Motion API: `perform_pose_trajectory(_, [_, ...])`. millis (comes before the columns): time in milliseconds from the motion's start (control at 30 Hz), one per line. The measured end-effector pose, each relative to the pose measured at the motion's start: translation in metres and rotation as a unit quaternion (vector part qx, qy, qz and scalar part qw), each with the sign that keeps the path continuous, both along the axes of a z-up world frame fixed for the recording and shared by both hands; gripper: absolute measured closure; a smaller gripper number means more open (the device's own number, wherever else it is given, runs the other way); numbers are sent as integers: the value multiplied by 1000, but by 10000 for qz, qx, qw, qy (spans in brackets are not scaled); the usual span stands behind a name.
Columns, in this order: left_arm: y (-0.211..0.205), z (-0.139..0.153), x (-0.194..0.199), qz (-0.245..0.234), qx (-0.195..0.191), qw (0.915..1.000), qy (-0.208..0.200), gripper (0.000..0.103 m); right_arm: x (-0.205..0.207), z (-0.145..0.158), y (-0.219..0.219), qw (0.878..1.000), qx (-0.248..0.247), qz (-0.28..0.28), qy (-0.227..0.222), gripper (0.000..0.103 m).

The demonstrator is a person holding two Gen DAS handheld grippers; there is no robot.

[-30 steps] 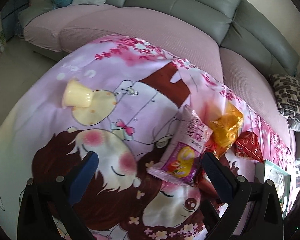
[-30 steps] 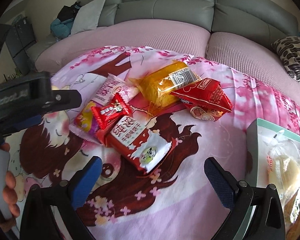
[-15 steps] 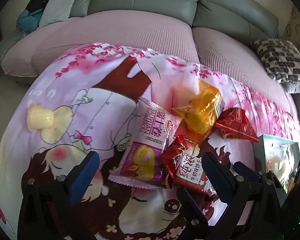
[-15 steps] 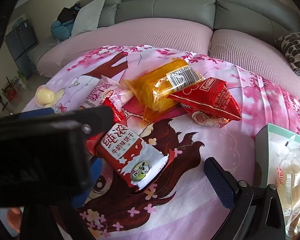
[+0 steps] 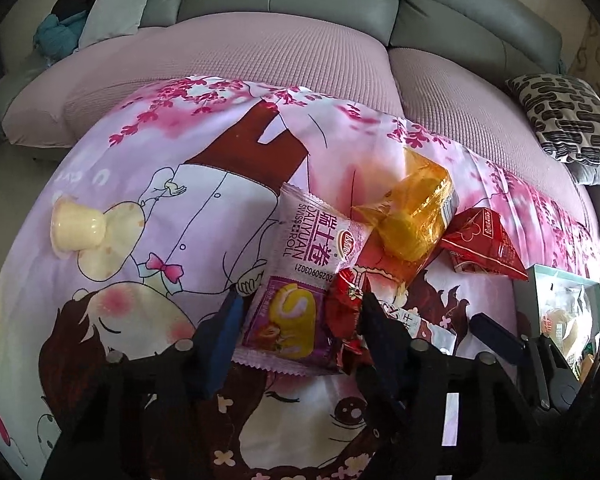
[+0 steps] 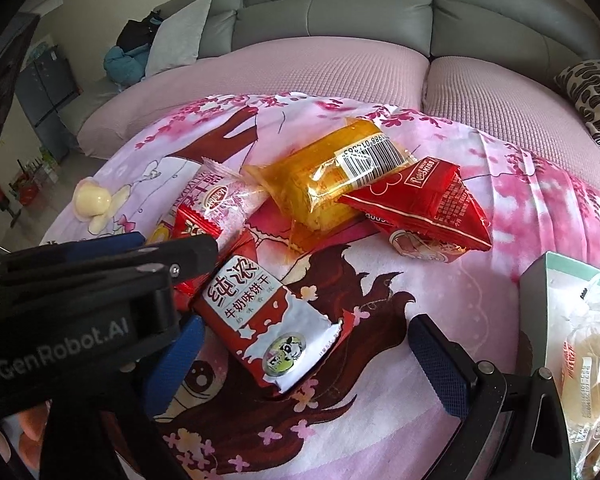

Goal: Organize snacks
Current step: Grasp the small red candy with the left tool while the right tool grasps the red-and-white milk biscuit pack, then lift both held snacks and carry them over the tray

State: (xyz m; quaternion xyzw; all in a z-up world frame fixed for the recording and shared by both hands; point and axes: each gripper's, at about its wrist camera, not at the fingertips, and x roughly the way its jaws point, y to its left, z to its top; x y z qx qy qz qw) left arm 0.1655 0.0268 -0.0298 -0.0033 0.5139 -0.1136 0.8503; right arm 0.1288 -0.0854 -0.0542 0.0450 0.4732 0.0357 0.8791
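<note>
Right wrist view: five snack packets [image 6: 269,314], one jelly cup [image 6: 91,200]; both grippers' fingers [image 6: 440,368] apart.

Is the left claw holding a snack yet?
The left gripper is around the near end of the pink roll packet, but a firm hold cannot be told. The right gripper is empty.

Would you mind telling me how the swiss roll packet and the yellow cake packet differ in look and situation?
The swiss roll packet is opaque pink and purple with printed lettering; the yellow cake packet is clear orange film with a barcode label. The swiss roll packet lies between the left gripper jaws; the yellow cake packet lies farther off, resting partly on a red packet. Both are sealed snacks on the blanket.
</note>
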Motion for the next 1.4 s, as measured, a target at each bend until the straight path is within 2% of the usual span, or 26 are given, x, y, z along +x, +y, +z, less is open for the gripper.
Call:
perform_pose_trajectory(233, [6,6,-4,-21,-208,9998,27,62,0,1,0,10000,92,-10,-37,2])
perform_pose_trajectory(400, [8,9,-6,-3,-258,9997,34,74,-1,3,0,9998,203,36,-81,14])
perform_pose_trajectory(433, [9,8,-6,23,-233,9997,44,81,-1,4,1,9997,220,62,-101,16])
perform_pose_trajectory(533, [15,6,-7,104,-315,9994,89,82,-2,5,2,9994,291,117,-128,30])
perform_pose_trajectory(733, [21,5,-6,224,-418,9988,117,83,-3,4,2,9995,302,84,-92,39])
perform_pose_trajectory(867, [22,7,-7,255,-420,9987,105,84,-5,6,1,9996,285,40,-54,49])
perform_pose_trajectory(1000, [24,10,-9,286,-429,9986,84,84,-9,10,0,9994,337,40,-66,53])
perform_pose_trajectory(1400, [21,33,-18,262,-396,9987,-209,84,-29,43,-9,9985,399,-113,-344,53])
